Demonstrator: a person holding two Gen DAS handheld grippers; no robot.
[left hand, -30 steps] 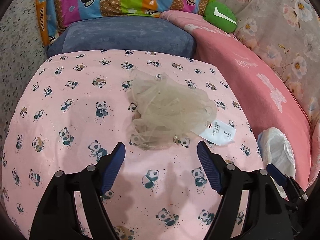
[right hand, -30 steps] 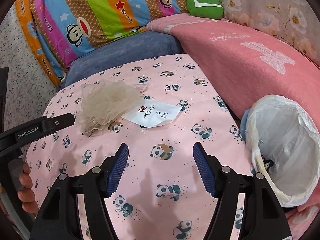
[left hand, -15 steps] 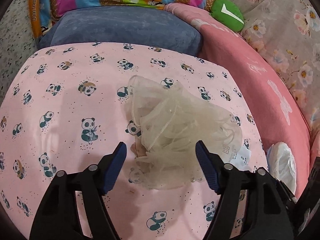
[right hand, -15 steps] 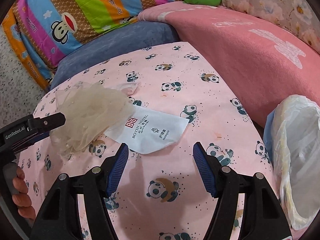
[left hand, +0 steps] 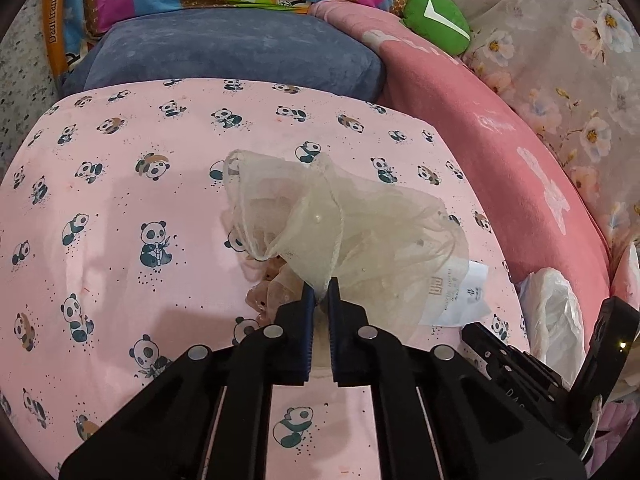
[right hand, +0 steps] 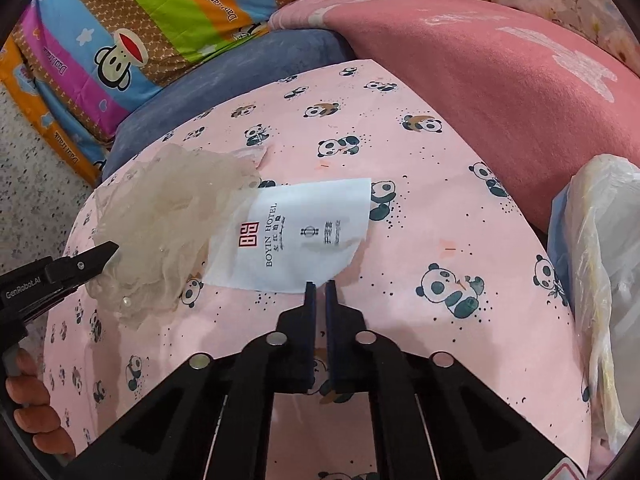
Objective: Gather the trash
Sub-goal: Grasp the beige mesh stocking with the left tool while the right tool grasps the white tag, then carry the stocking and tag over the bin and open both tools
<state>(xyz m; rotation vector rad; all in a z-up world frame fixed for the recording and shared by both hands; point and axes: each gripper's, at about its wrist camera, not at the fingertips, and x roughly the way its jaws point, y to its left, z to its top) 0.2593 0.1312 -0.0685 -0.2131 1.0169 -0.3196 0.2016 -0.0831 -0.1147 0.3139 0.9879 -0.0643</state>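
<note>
A crumpled sheer beige mesh bag (left hand: 340, 220) lies on the pink panda sheet (left hand: 120, 200). My left gripper (left hand: 319, 294) is shut on the mesh bag's near edge. A white hotel packet (right hand: 304, 236) lies flat beside the mesh bag (right hand: 168, 216), partly under it. My right gripper (right hand: 319, 286) is shut on the packet's near edge. The packet also shows in the left wrist view (left hand: 460, 296). A small pink wrapper (left hand: 268, 296) lies under the mesh. A bin lined with a white plastic bag (right hand: 600, 260) stands at the right of the sheet.
A blue cushion (left hand: 232, 48) and a striped cartoon pillow (right hand: 160, 20) lie at the far side. A pink blanket (right hand: 480, 60) and a green plush (left hand: 436, 20) lie to the right. Speckled floor (right hand: 24, 184) is at the left.
Both grippers moved forward and closed: the left onto the mesh bag, the right onto the white packet. Both were open before.
</note>
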